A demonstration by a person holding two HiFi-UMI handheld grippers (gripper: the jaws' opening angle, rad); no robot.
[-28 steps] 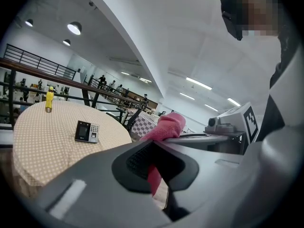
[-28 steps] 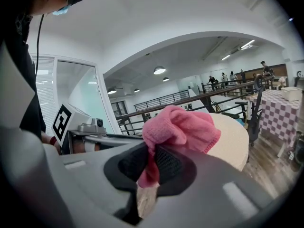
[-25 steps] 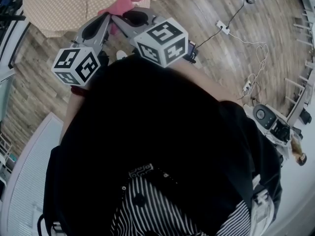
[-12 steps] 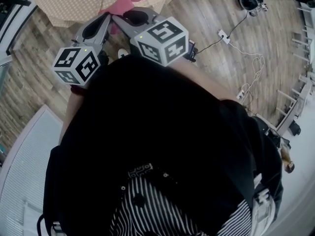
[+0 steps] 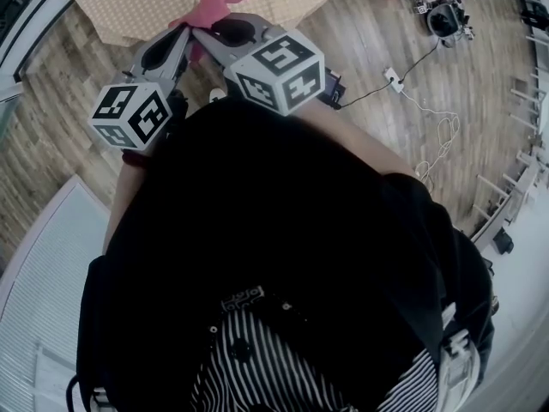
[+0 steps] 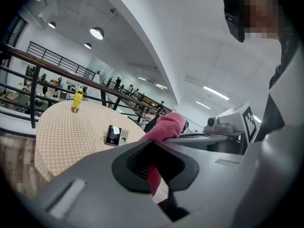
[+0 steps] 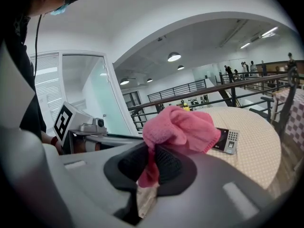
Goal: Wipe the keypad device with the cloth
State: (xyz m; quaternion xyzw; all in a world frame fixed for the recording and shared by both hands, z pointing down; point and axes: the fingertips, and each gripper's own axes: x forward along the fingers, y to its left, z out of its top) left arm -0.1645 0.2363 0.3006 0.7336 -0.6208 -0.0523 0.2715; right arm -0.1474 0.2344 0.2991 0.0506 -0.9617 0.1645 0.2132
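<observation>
Your right gripper point(image 7: 151, 163) is clenched on the pink cloth point(image 7: 178, 127): a thin fold hangs down between its two black pads, and the rest bunches up in a rounded heap just above the jaw tips. Your left gripper point(image 6: 154, 167) meets it tip to tip. A strip of the same cloth sits pinched in the slit between its pads, so both grippers are grasping the cloth. In the head view the two grippers come together in a narrow V at the upper left of the frame, with the cloth poking out past their tips. Their marker cubes sit lower down, just above your black top.

Beyond the cloth, the keypad device point(image 7: 228, 140) lies flat on the round table point(image 7: 256, 146), apart from both grippers. In the right gripper view it is at centre right, with its left end hidden behind the cloth. Its long axis runs left to right, tilted slightly down to the right, dark screen on the left and key block pointing right. In the left gripper view it lies left of centre with the same screen-left, keys-right layout.

The table wears a beige dotted tablecloth point(image 6: 71, 132). A yellow bottle point(image 6: 75, 101) stands upright near its far edge, well apart from the device. Dark railings point(image 6: 57, 68) run behind the table.
</observation>
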